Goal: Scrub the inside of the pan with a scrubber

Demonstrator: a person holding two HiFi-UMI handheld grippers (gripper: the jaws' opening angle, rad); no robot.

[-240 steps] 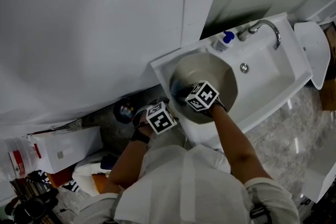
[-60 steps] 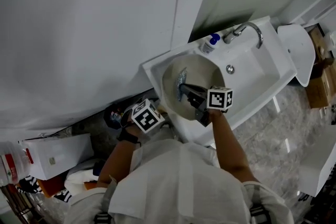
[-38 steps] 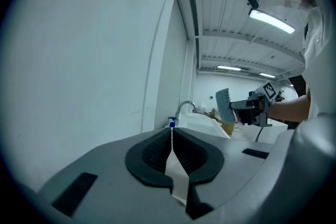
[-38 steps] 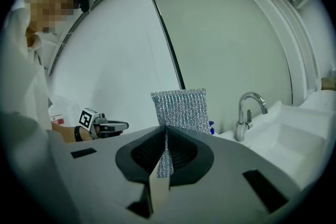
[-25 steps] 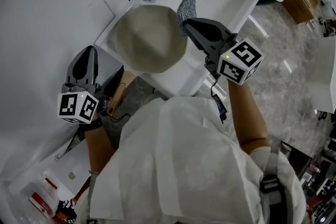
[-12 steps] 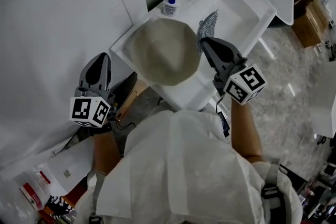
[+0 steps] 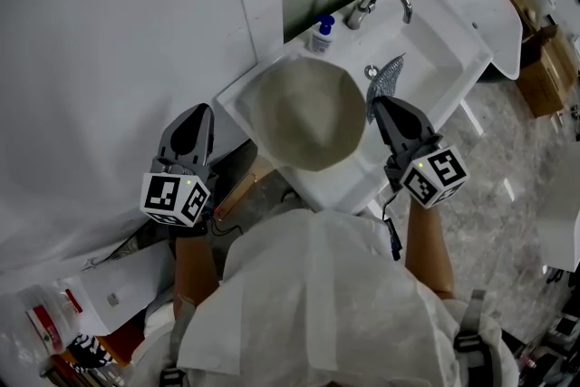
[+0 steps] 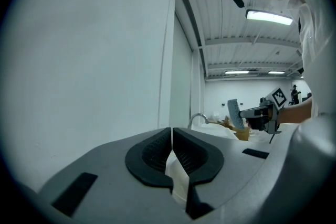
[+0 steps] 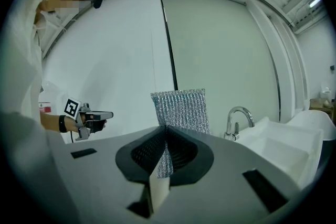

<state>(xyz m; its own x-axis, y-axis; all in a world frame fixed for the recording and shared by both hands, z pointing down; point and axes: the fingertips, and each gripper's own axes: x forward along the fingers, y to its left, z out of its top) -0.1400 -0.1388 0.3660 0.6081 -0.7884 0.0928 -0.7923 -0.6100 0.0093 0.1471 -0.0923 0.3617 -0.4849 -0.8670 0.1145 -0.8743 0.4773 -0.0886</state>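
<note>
Pan (image 7: 306, 113) sits in sink (image 7: 439, 72); right claw (image 7: 378, 101) pinches scrubber (image 7: 389, 73).

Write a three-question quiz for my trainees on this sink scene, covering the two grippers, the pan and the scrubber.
1. True or false: the left gripper is clamped on the round beige pan.
2. What does the right gripper hold? A) the silver mesh scrubber B) a yellow sponge C) a wooden spoon
3. Where does the pan rest?

Key
1. False: its jaws are shut on nothing, off to the side of the pan.
2. A
3. In the white sink.
</note>
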